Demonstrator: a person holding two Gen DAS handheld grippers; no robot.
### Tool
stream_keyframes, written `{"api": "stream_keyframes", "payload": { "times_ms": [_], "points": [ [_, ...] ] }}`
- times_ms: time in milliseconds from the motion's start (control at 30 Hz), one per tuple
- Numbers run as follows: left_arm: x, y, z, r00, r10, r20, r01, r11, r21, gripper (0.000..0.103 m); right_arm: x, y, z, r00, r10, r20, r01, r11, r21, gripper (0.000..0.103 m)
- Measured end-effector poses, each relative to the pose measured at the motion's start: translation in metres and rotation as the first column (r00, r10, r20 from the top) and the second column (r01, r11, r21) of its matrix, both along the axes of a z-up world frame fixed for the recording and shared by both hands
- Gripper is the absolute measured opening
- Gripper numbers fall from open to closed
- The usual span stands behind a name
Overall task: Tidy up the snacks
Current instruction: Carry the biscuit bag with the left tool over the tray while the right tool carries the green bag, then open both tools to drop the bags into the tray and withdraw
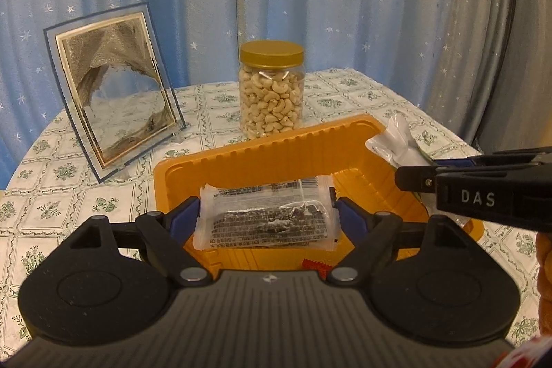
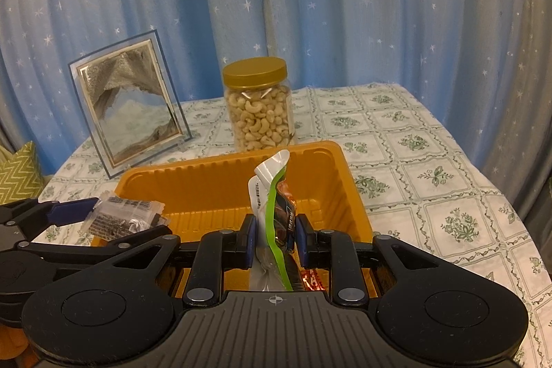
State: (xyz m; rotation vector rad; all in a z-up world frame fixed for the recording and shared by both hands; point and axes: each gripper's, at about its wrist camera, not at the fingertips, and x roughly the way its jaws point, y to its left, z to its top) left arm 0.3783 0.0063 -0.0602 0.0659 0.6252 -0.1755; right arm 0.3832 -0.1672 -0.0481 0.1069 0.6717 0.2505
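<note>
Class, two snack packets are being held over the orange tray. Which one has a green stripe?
The white packet with the green stripe, in the right gripper. The left gripper holds a clear packet with dark contents and printed text, no green.

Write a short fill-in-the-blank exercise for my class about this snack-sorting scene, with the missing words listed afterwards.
1. The left gripper holds a clear packet over the ____ tray.
2. The jar with the gold lid is full of ____.
3. The right gripper grips a pouch with a ____ stripe.
4. The picture frame stands to the ____ of the jar.

Missing words: orange; cashews; green; left
</note>
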Motion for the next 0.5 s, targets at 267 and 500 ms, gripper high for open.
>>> {"api": "stream_keyframes", "payload": {
  "times_ms": [267, 500],
  "points": [
    [-0.004, 0.01, 0.003, 0.999, 0.036, 0.013, -0.036, 0.999, 0.008, 0.084, 0.0, 0.002, 0.001, 1.0, 0.004, -0.006, -0.004, 1.0, 0.022, 0.024],
    [-0.009, 0.017, 0.005, 0.999, 0.043, 0.013, -0.043, 0.999, 0.016, 0.084, 0.001, 0.007, 0.001, 1.0, 0.019, -0.005, -0.019, 0.998, 0.054, 0.024]
  ]
}}
